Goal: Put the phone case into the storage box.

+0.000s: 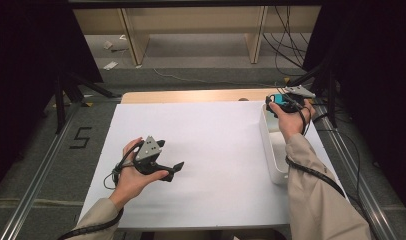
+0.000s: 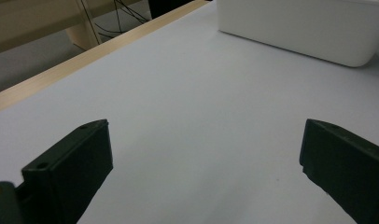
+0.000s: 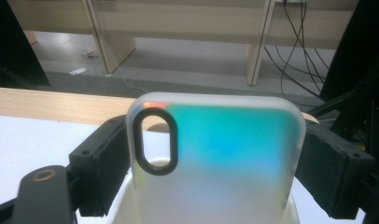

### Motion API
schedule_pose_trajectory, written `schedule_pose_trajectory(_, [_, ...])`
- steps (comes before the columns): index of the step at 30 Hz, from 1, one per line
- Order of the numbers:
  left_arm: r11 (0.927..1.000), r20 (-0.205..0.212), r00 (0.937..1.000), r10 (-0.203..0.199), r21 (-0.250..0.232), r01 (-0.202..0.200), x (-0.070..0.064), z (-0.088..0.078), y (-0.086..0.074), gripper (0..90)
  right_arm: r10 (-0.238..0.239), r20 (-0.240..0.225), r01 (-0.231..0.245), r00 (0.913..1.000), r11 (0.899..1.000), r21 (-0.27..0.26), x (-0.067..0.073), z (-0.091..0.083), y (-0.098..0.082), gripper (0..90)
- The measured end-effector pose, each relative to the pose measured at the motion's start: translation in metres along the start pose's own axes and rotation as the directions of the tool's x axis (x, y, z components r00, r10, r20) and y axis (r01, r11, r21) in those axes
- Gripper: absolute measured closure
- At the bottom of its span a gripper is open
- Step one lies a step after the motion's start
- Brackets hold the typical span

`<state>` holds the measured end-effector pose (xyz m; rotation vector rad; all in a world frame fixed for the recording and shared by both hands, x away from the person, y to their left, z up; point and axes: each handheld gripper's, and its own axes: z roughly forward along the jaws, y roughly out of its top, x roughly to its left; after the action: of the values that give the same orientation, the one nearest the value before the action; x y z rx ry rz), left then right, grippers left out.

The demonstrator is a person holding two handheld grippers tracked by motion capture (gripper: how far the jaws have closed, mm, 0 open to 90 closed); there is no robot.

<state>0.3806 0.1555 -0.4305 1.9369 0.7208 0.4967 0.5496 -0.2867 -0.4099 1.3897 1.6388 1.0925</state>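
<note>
Scene at a white-covered table (image 1: 206, 150), seen from above and from both grippers. The right gripper (image 1: 286, 103), held in the person's right hand (image 1: 286, 120), stood at the far right of the table, over the far end of a white bin (image 1: 272, 150). Its two black jaws were set against the long edges of a phone case (image 3: 215, 158) — a frosted, translucent shell with a teal sheen and an oval, black-rimmed camera opening near its upper left corner in the right gripper view. The jaws pinched the case from either side, and the case stood upright between them with the bin's pale rim just below it. In the high view the case appeared as a small teal patch at the gripper's tip (image 1: 278, 98).

The left gripper (image 1: 177, 166) lay low over the near left part of the table, held in the left hand (image 1: 133, 177), its grey three-cornered plate facing up. Its jaws were spread wide apart with bare white tabletop between them — nothing was gripped. In the left gripper view the bin (image 2: 304, 28) sat well ahead of those jaws, towards the upper right. The two grippers were well apart, one at each side of the table.
</note>
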Motion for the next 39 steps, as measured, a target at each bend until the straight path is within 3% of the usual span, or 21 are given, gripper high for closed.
schedule_pose_trajectory(31, [1.0, 0.001, 1.0, 0.0, -0.001, 0.0, 0.0, 0.0, 0.0, 1.7, -0.009, 0.009, 0.009, 0.9999, 1.0, 0.024, 0.001, 0.01, -0.008, 17.5])
schedule_pose_trajectory(39, [1.0, 0.001, 1.0, 0.0, -0.001, 0.0, 0.0, 0.0, 0.0, 1.7, -0.003, 0.004, 0.003, 1.0, 0.999, 0.039, 0.001, 0.013, -0.011, 7.2])
